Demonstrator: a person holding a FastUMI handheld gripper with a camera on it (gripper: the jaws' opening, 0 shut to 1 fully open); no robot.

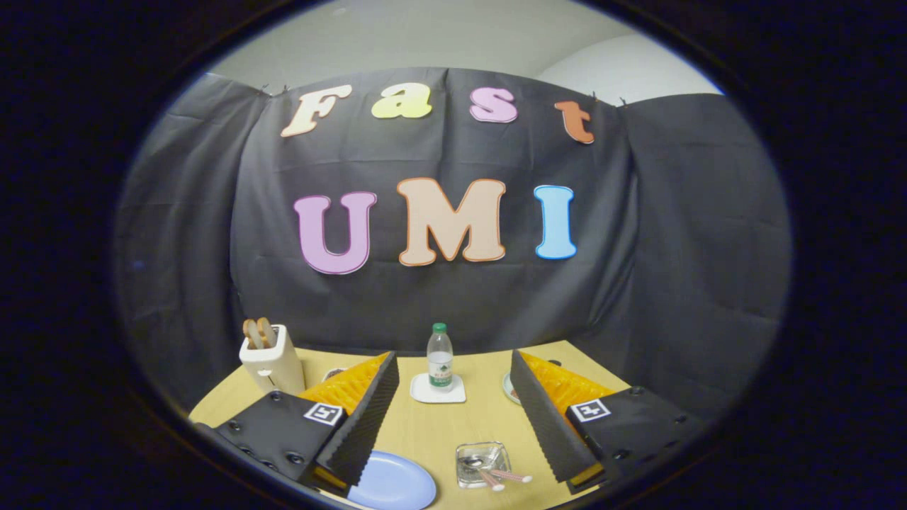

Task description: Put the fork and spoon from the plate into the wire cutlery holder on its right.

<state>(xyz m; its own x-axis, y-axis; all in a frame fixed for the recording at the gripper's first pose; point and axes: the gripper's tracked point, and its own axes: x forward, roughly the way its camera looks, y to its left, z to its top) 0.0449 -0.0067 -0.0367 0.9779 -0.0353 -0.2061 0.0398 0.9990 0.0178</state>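
Note:
My gripper [453, 365] is open and held above the wooden table [425, 425], with nothing between its fingers. Below the gap between the fingers stands the wire cutlery holder [482, 462]. A spoon [473, 463] and a fork [516, 477] lie in it, and their pink handles stick out over its near right rim. The light blue plate [393, 485] sits to the left of the holder, partly under the left finger. The part of the plate that shows is bare.
A white toaster [271, 363] with bread slices stands at the back left. A water bottle [439, 358] on a white coaster [438, 389] stands at the back middle. A small dish [508, 388] peeks out by the right finger. Black cloth walls the table.

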